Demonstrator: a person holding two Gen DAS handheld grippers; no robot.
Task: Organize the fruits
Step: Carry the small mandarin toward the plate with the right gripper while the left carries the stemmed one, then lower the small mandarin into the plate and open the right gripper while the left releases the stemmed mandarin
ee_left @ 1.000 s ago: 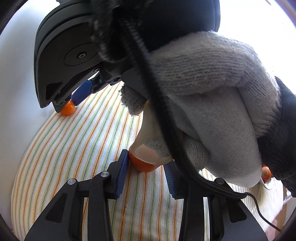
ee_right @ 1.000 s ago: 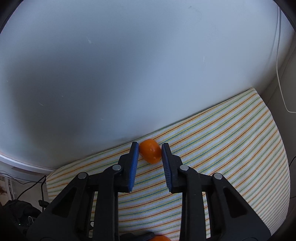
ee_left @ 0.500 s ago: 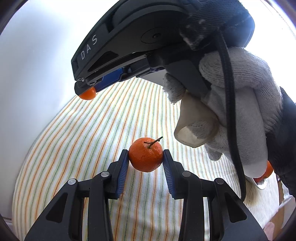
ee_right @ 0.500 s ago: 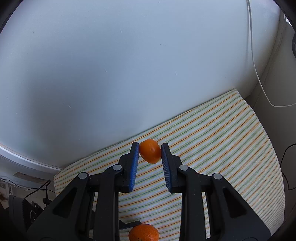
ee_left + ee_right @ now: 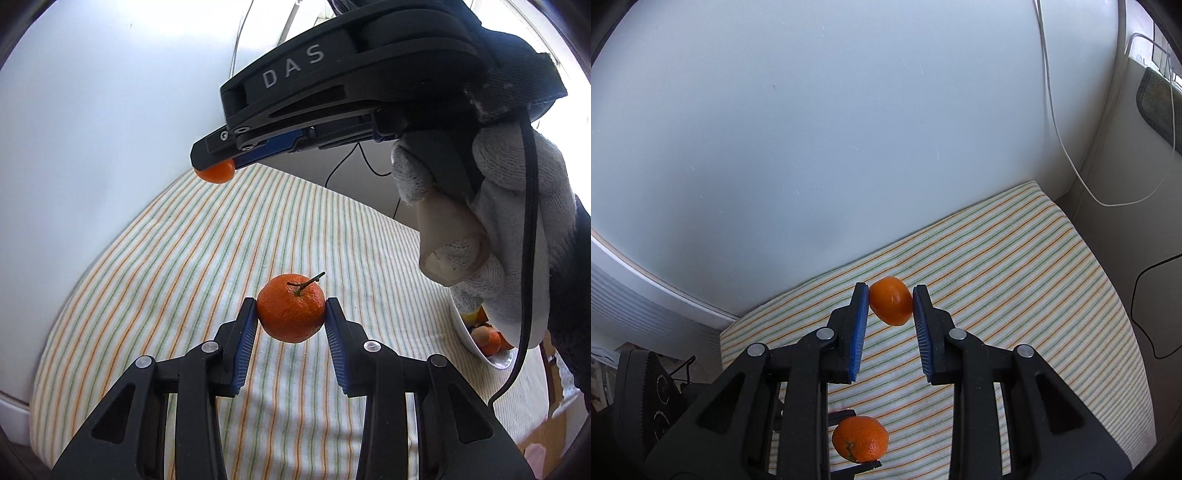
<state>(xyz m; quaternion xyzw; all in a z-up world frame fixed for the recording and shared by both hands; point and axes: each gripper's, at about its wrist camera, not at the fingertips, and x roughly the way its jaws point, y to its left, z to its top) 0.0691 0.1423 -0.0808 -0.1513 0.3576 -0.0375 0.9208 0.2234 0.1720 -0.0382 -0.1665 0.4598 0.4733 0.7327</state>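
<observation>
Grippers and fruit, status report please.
Left gripper shut on stemmed mandarin. Right gripper shut on small orange fruit. Both clear of striped cloth. Fruit bowl at right, nothing blocking.

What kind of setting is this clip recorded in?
Probably a home room, with a table pushed against a plain white wall. A striped cloth covers the table, a white bowl of fruit sits at its edge, and cables hang nearby.

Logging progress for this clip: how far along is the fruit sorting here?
Partway. Done: a white bowl at the right already holds a few fruits. In hand: the left tool grips a stemmed mandarin, the right tool a smaller orange fruit, both clear of the striped cloth. Left: setting both down.
</observation>
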